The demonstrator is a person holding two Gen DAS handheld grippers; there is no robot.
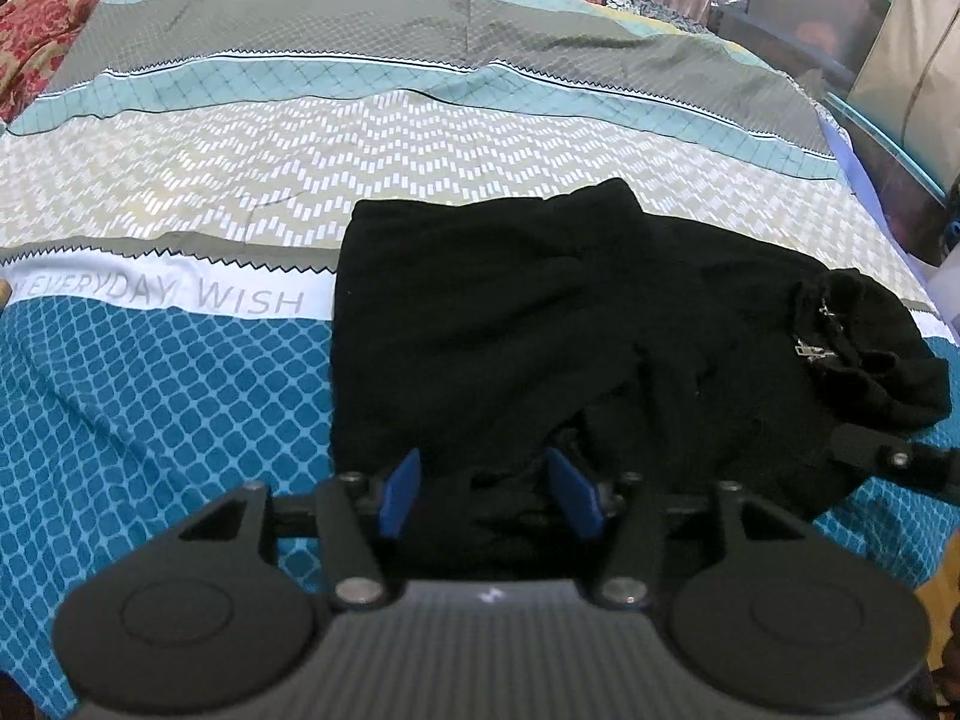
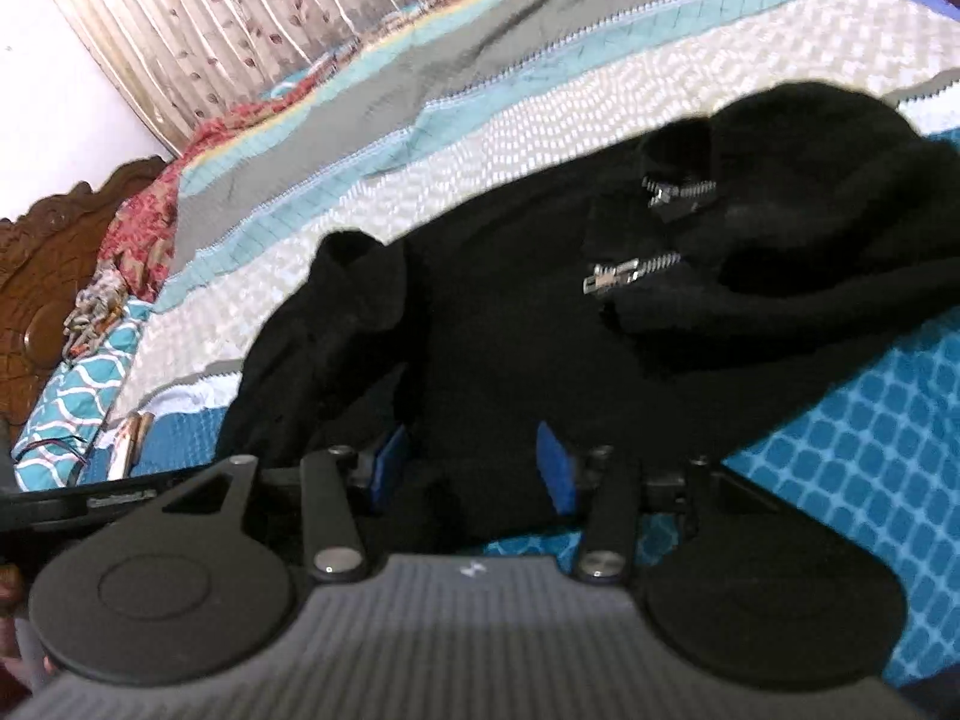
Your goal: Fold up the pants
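Black pants (image 1: 570, 324) lie bunched on the patterned bedspread (image 1: 240, 180), with the open silver zipper (image 1: 813, 348) at the right end. My left gripper (image 1: 489, 495) is open, its blue pads either side of the near edge of the fabric. In the right wrist view the pants (image 2: 540, 312) fill the middle and the zipper (image 2: 630, 273) shows at upper right. My right gripper (image 2: 474, 468) is open over the near edge of the pants. The right gripper's arm (image 1: 888, 456) shows at the right edge of the left wrist view.
Red floral bedding (image 1: 42, 30) lies at the far left of the bed. Storage bins (image 1: 840, 18) stand beyond the right edge. A carved wooden headboard (image 2: 42, 276) and a curtain (image 2: 240, 18) lie to the left in the right wrist view.
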